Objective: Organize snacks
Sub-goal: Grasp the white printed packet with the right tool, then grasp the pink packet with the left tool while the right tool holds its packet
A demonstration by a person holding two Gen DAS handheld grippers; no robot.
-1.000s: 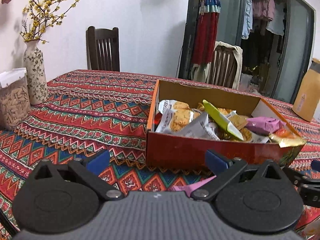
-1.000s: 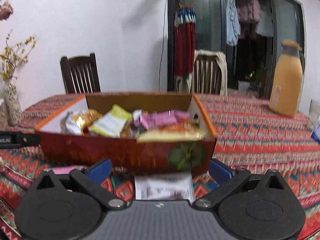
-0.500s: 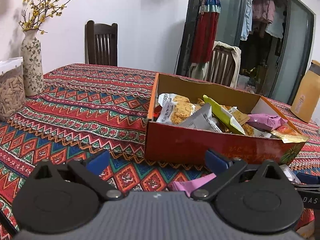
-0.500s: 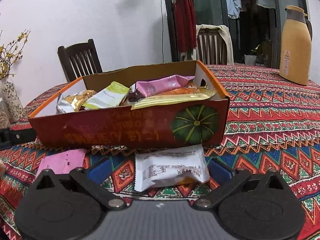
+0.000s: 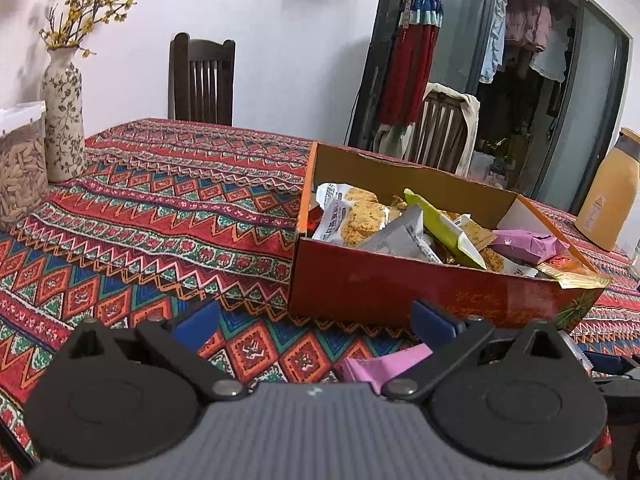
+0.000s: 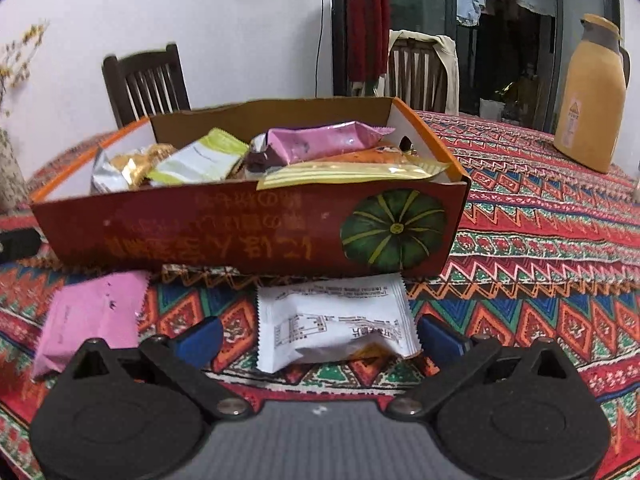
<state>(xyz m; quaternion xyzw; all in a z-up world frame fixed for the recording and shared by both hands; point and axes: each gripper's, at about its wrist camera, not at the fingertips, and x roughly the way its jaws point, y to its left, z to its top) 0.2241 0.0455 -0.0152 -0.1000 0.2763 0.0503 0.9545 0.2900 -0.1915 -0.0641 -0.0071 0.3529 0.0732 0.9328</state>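
Observation:
A red cardboard box (image 5: pixel 400 292) (image 6: pixel 240 232) full of wrapped snacks stands on the patterned tablecloth. A white snack packet (image 6: pixel 332 324) lies flat in front of the box, between the open fingers of my right gripper (image 6: pixel 320 338). A pink packet (image 6: pixel 92 316) lies to its left; it also shows in the left wrist view (image 5: pixel 384 364), partly under the right finger of my left gripper (image 5: pixel 316 322). My left gripper is open and empty, low over the cloth before the box's left corner.
A flowered vase (image 5: pixel 62 120) and a clear jar of seeds (image 5: pixel 20 172) stand at the left. A tan thermos jug (image 6: pixel 592 100) (image 5: pixel 608 196) stands at the right. Two wooden chairs (image 5: pixel 200 80) sit behind the table.
My right gripper has risen and tipped down, so the white and pink packets show more fully. My left gripper has moved slightly up and back; both stayed open.

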